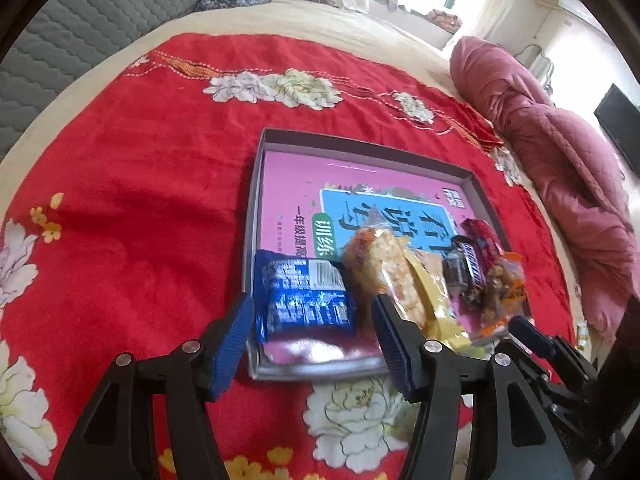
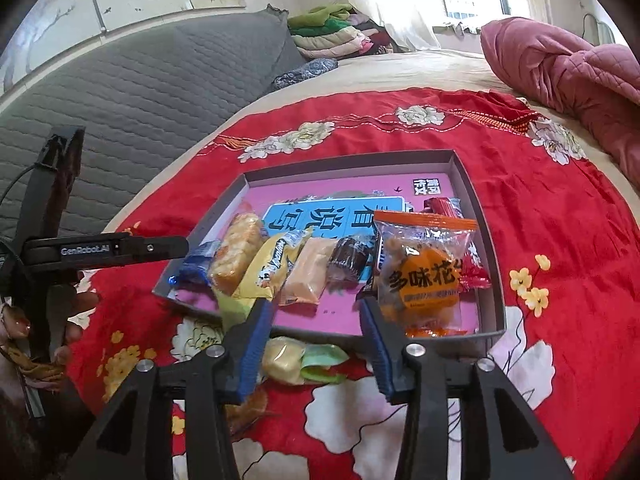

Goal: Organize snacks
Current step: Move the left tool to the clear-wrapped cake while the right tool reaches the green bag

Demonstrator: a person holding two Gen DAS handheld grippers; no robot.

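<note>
Left gripper [image 1: 314, 334]: jaws apart, nothing pressed between the blue pads; the blue pack [image 1: 304, 298] lies in the gap, in the near corner of the box, with a gap between it and each pad.
Left fingers: the left pad [image 1: 234, 346] hangs over the box's near left wall, the right pad [image 1: 394, 346] stands just beside the rice bar's near end.
Right gripper [image 2: 316, 344]: jaws apart, empty; in its own view it hangs over the near wall of the box, and its right pad [image 2: 380, 350] is just beside the near end of the orange bag.
Box [image 2: 490, 216]: shallow grey tray on a red flowered cloth [image 2: 560, 240], floor covered by a pink printed sheet [image 1: 296, 176].
Snacks in box: a row along the near side; blue pack, rice bar [image 1: 386, 268], yellow pack [image 2: 270, 266], pale orange pack [image 2: 306, 276], brown cake [image 2: 348, 262], orange bag [image 2: 424, 270], red pack [image 2: 442, 206] behind.
Snacks outside: a yellow and green wrapped piece [image 2: 304, 362] on the cloth just outside the near wall, below the gap of the right gripper.
Person: a hand [image 2: 60, 320] shows at the left edge of the right view, on the handle of the other tool.
Around: bed with a pink quilt [image 1: 560, 148] well apart from the box.
</note>
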